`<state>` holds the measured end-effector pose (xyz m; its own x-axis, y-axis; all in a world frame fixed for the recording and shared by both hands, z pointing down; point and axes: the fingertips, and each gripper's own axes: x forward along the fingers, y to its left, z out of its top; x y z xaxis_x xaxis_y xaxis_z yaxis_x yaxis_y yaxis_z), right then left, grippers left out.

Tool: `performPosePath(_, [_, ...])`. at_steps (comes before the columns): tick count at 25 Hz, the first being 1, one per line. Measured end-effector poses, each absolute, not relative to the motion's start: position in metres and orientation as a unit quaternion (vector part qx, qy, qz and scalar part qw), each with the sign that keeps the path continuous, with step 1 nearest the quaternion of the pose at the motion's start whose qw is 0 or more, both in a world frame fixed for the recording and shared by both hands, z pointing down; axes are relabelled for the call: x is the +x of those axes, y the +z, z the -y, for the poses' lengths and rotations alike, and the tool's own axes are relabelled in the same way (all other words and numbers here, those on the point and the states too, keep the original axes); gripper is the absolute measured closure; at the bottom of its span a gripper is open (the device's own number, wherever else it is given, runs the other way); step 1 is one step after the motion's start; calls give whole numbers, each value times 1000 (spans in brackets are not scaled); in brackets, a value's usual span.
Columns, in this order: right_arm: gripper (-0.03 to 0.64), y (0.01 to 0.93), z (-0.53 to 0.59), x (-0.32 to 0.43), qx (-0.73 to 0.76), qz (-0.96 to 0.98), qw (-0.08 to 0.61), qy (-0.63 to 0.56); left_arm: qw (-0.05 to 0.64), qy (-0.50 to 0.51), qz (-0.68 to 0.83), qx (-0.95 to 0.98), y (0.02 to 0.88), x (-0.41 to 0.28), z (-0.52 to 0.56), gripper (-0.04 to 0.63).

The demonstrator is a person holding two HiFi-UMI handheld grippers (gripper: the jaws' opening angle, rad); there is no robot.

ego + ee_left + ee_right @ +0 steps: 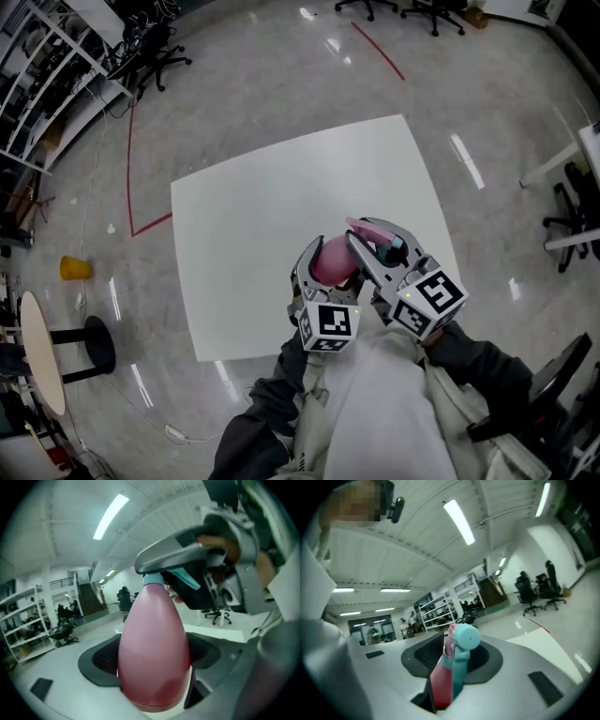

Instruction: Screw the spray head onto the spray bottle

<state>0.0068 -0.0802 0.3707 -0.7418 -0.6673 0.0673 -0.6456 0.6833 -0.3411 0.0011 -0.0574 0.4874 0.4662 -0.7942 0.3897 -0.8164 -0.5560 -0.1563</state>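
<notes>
The white worktop is lying bare, and both things are being held in the air above its near edge. The pink spray bottle is being clamped by the jaws of the left gripper. The pink and teal spray head is being gripped by the jaws of the right gripper at the bottle's neck. The screwing is judged as barely begun. No brand or label is being shown; only square markers are seen.
</notes>
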Motion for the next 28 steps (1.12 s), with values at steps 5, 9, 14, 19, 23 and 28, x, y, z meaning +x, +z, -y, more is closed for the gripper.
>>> performPosePath(5, [505, 351, 65, 2, -303, -943, 55, -124, 75, 131, 429, 891, 468, 17, 44, 166])
performPosePath(9, [380, 330, 19, 2, -82, -989, 59, -108, 45, 82, 330, 939, 445, 17, 31, 166])
performPosePath(14, [364, 328, -1, 11, 54, -986, 43, -151, 56, 52, 213, 974, 431, 20, 7, 167])
performPosePath(19, [350, 321, -14, 1, 137, -979, 53, -143, 107, 29, 141, 984, 433, 34, -12, 166])
performPosePath(23, [350, 319, -12, -17, 98, -984, 51, -139, 129, 27, 160, 978, 440, 32, -5, 166])
performPosePath(28, [407, 341, 8, -34, -84, -996, -14, -21, 113, 58, 285, 950, 452, 9, 27, 166])
